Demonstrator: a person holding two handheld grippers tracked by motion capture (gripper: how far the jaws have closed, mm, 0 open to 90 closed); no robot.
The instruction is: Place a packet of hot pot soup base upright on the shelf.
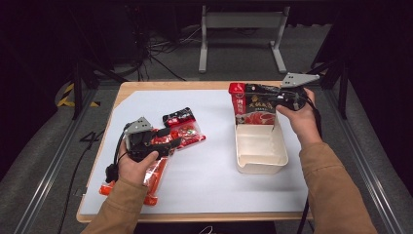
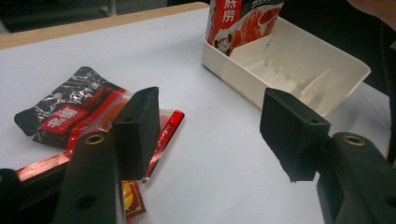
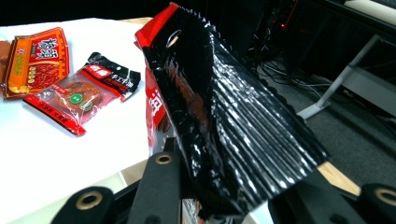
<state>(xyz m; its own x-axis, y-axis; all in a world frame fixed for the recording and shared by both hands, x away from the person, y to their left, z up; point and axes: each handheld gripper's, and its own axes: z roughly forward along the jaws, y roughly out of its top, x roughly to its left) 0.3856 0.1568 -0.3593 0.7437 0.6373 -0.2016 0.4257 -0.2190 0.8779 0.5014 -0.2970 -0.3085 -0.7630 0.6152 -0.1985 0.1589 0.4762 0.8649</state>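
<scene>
A red-and-black sauce packet (image 1: 254,109) stands upright at the far end of a white bin (image 1: 260,168). My right gripper (image 1: 258,95) has its jaws around the packet's top. In the right gripper view the packet's glossy black back (image 3: 224,116) fills the gap between the jaws, so the grip looks shut on it. My left gripper (image 1: 170,139) hovers low over a black-and-red snack packet (image 1: 182,124). Its jaws stand open with nothing between them (image 2: 210,135), and the left jaw overlaps that packet (image 2: 65,112).
An orange-red packet (image 1: 156,178) lies under my left hand, near the table's front left. A white sheet (image 1: 214,180) covers the wooden table (image 1: 146,85). The bin (image 2: 345,70) has ribbed slots inside. A metal stand (image 1: 241,22) and cables lie on the floor beyond.
</scene>
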